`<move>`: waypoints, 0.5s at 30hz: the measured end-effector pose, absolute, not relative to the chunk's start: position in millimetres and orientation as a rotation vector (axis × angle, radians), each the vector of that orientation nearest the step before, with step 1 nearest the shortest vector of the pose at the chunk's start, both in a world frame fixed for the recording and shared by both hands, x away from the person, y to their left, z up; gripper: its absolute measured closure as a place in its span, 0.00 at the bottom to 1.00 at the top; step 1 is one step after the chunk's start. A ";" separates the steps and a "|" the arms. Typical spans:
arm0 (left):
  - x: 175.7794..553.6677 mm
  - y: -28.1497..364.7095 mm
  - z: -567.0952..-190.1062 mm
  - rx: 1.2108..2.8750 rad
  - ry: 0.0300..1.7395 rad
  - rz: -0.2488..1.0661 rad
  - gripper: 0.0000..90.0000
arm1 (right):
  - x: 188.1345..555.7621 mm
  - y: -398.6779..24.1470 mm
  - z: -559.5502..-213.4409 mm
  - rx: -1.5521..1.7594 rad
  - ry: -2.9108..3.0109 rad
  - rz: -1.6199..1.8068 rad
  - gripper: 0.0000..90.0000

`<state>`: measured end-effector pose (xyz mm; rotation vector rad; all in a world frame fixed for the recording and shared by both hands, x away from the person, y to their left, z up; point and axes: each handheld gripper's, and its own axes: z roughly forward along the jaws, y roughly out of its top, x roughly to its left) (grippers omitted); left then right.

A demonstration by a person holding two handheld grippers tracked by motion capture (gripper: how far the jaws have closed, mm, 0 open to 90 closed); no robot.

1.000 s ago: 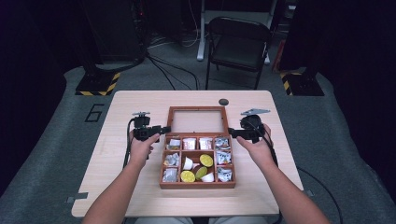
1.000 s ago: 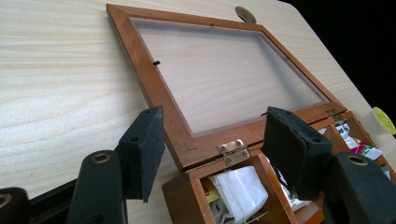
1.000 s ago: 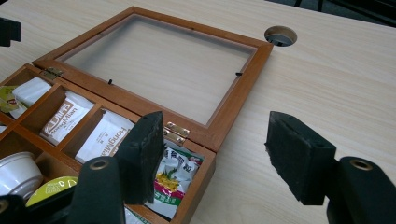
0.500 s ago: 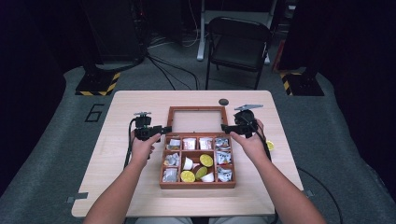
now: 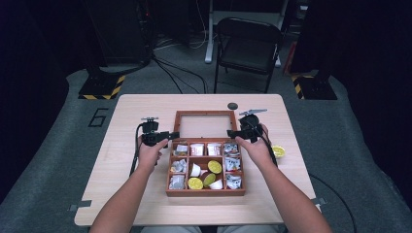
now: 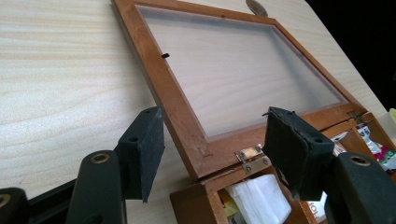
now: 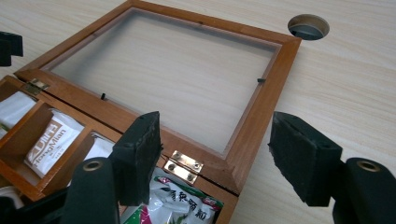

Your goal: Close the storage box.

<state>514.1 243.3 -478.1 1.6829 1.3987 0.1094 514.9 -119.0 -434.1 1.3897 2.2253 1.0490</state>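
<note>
I have a pale wooden table [image 5: 145, 194] under me, and on it sits a wooden box [image 5: 205, 191] with its lid [image 5: 205, 114] swung fully back and lying flat on the tabletop behind it, the clear pane showing the wood grain through it. The box is near the middle of the table, split into small compartments. The ones I can read hold white and printed packets [image 5: 197, 149], a few lime halves [image 5: 214, 166] and small white cups [image 5: 195, 170]. Another lime piece [image 5: 278, 151] lies on the table well to the right of the box, and a round hole [image 5: 232, 106] in the tabletop shows just past the lid's far right corner.

My left gripper [image 6: 212, 154] sits at the left rear corner of the box, jaws spread, with the lid's near corner and a brass hinge [image 6: 250, 157] lying between them; the pads [image 6: 149, 149] are clear of the wood. My right gripper [image 7: 219, 156] is at the right rear corner, jaws spread wide on either side of the lid's corner and its hinge [image 7: 186, 166], touching nothing. Those jaws have just been closing a little, with only the lid corner between them.

In the high view both hands [image 5: 150, 153] are level with the hinge line.
</note>
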 end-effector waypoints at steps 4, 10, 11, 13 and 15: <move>516.4 241.7 -480.5 1.672 1.411 0.109 0.42 | 518.0 -119.8 -436.7 1.409 2.217 1.044 0.37; 519.2 241.4 -484.8 1.690 1.425 0.111 0.42 | 521.8 -118.7 -442.8 1.452 2.208 1.023 0.36; 519.5 241.3 -485.3 1.694 1.424 0.112 0.42 | 521.9 -118.2 -443.2 1.467 2.204 1.020 0.36; 520.5 240.2 -487.5 1.698 1.425 0.118 0.42 | 522.9 -117.9 -444.6 1.473 2.205 1.023 0.37; 521.0 238.0 -489.2 1.685 1.444 0.103 0.42 | 524.1 -117.8 -445.6 1.479 2.206 1.023 0.37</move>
